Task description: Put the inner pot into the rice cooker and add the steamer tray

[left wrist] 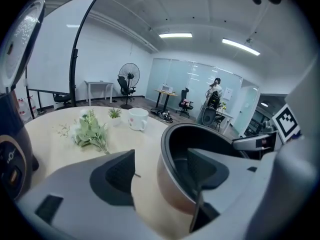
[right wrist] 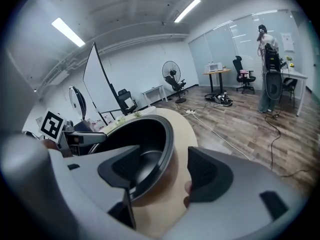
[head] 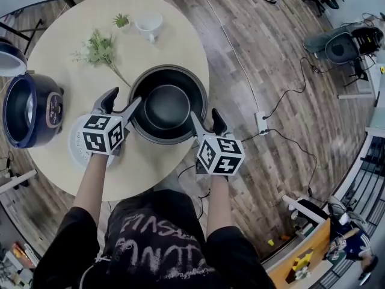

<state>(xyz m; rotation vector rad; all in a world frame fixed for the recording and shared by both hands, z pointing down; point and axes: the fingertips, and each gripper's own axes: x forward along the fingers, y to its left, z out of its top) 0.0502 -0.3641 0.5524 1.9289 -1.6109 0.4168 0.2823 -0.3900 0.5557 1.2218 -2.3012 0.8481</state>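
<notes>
The black inner pot [head: 168,107] stands near the front of the round table [head: 66,41]. My left gripper [head: 124,99] straddles its left rim, one finger [left wrist: 205,169] inside the inner pot [left wrist: 167,176] and the other [left wrist: 112,176] outside, both clear of the wall. My right gripper [head: 206,116] straddles the right rim the same way, with gaps showing around the inner pot's [right wrist: 150,134] wall. Both grippers are open. The dark blue rice cooker [head: 33,110] stands at the table's left with its lid up. The white steamer tray [head: 75,146] lies partly hidden under my left gripper's cube.
A green sprig [head: 99,48], a small potted plant [head: 121,20] and a white cup [head: 149,24] lie beyond the pot. The table's front edge is just below my grippers. Cables and a power strip [head: 261,123] lie on the wooden floor to the right.
</notes>
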